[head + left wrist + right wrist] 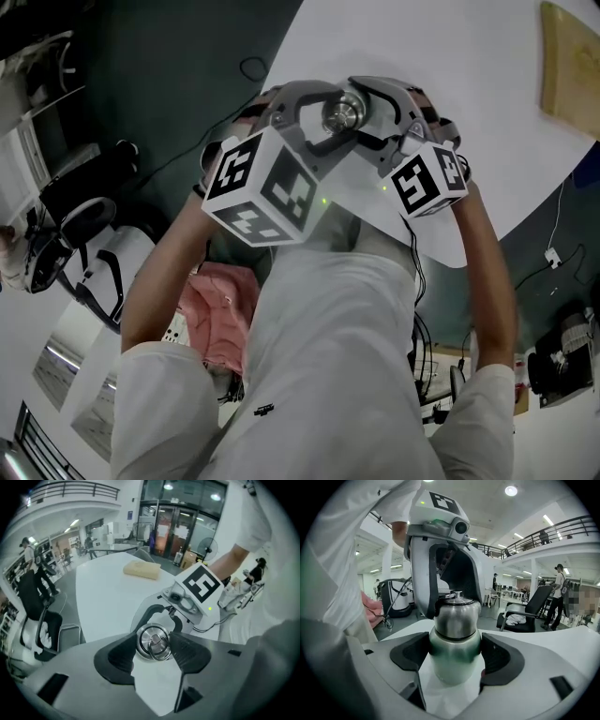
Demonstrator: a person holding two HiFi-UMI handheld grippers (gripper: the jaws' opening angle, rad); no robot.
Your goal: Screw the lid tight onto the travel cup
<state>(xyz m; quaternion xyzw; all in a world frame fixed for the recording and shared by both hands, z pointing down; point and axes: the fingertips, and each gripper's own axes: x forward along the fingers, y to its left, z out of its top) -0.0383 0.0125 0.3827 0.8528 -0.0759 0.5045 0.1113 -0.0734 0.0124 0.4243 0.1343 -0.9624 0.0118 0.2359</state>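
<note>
1 travel cup [453,668] sits pinched in right gripper [455,654] jaws, 1 lid [153,638] in left gripper [154,648] jaws.

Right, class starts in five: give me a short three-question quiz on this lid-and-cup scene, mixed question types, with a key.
1. True or false: the right gripper is closed on the body of the steel travel cup.
2. What is the left gripper closed on? A the lid; B a spoon; C nothing.
3. Fill in: the lid's top carries a metal ____.
Key: 1 true. 2 A. 3 ring.
</note>
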